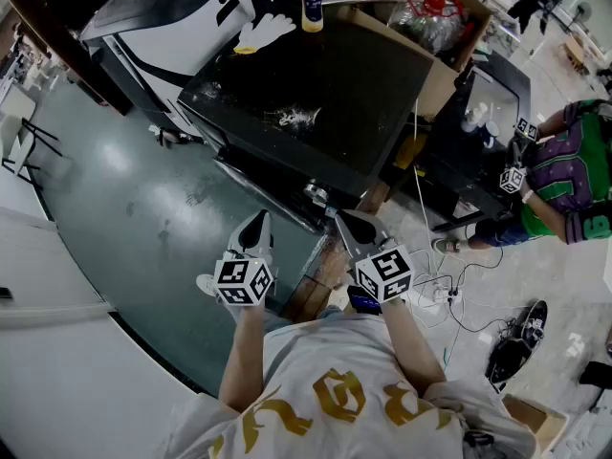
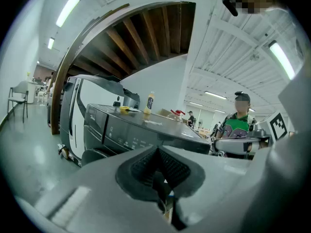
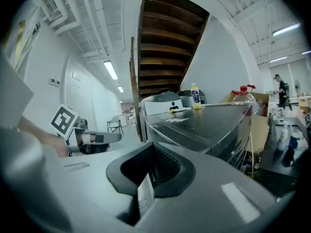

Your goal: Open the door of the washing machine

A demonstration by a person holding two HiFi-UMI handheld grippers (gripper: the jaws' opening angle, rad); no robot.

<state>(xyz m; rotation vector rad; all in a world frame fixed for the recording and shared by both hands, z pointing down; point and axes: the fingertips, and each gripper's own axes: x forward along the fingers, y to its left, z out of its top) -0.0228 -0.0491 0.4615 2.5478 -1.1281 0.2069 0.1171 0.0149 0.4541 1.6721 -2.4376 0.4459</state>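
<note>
Fingers [image 2: 142,168] ribbed, together — washing machine [image 1: 320,89] glossy black.

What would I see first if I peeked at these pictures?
Probably the big dark washing machine filling the middle, with a yellow bottle standing at its far edge. Right below it, the left tool and right tool point at its front, both shut and holding nothing.

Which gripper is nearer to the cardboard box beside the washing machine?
Right. The right gripper is at the washing machine's near corner, on the cardboard box's side; the left gripper is further left, before the machine's front.
</note>
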